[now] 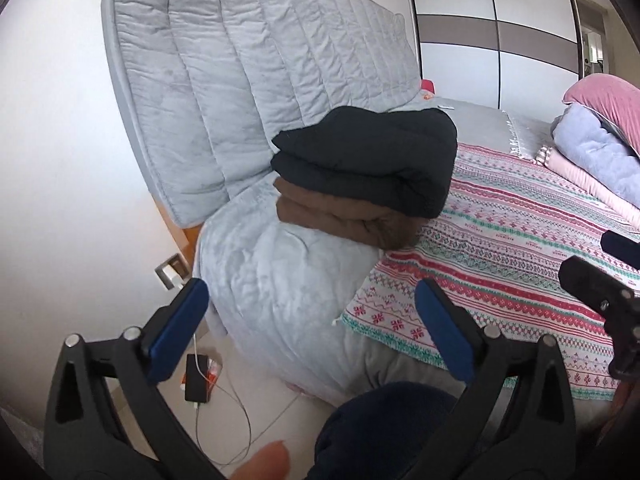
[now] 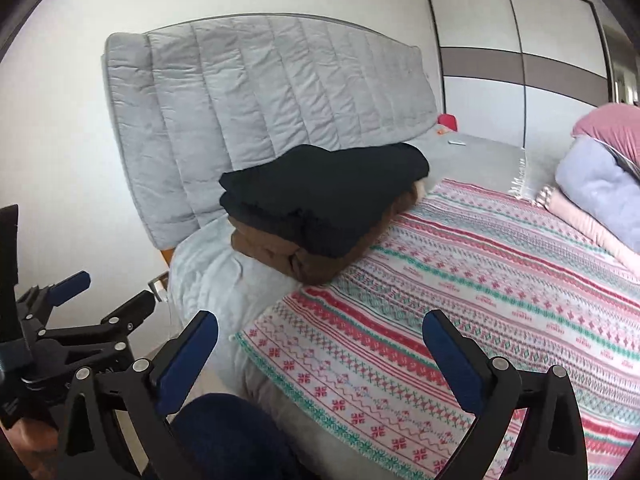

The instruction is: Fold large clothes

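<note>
A folded black garment (image 1: 368,156) (image 2: 320,196) lies on top of a folded brown one (image 1: 344,220) (image 2: 280,256), stacked at the bed's near corner by the headboard. My left gripper (image 1: 312,320) hangs in front of the stack and short of it, open, its blue pads (image 1: 180,328) wide apart with nothing between them. My right gripper (image 2: 320,352) is over the patterned blanket (image 2: 480,280) (image 1: 500,240), also open and holding nothing. Each gripper shows at the edge of the other's view: the right gripper (image 1: 600,304) and the left gripper (image 2: 72,320).
A grey quilted headboard (image 1: 248,80) stands behind the stack. Rolled pink and lavender bedding (image 2: 592,184) lies at the bed's far right, a wardrobe (image 2: 520,60) beyond. On the floor are a phone with a cable (image 1: 198,376). A dark blue knee (image 1: 384,428) fills the bottom.
</note>
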`<state>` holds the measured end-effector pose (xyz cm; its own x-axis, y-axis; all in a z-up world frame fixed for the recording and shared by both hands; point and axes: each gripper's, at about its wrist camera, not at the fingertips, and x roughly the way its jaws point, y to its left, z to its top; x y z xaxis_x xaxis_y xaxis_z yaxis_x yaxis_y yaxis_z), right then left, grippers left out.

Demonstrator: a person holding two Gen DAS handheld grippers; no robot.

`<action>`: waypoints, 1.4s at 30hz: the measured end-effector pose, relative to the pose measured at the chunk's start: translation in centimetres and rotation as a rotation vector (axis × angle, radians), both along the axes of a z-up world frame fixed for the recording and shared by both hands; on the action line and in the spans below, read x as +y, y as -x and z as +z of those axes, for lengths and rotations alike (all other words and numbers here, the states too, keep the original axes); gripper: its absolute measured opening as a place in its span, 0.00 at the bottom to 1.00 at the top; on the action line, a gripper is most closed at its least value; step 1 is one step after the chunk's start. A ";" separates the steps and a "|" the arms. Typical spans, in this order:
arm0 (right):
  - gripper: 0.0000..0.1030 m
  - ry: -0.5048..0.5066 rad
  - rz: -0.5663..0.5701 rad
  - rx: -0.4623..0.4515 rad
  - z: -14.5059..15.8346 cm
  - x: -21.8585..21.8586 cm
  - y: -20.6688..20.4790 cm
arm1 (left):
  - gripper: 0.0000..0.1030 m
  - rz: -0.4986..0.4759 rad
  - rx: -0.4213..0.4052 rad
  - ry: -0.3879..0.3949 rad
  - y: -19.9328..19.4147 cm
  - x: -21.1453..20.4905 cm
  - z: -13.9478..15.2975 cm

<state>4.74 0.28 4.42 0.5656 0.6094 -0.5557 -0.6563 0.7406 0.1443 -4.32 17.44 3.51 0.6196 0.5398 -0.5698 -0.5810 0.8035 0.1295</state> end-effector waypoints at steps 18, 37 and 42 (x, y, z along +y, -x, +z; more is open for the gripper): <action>1.00 -0.028 -0.035 0.008 -1.2 -1.7 -0.4 | 0.99 -0.021 0.022 -0.028 -1.8 -2.5 -0.6; 1.00 -0.020 -0.032 0.009 -1.6 -0.9 -0.4 | 0.99 -0.029 0.021 -0.026 -1.9 -2.6 -0.7; 1.00 -0.016 -0.038 0.005 -1.6 -0.9 -0.5 | 0.99 -0.034 0.023 -0.021 -2.2 -2.9 -0.9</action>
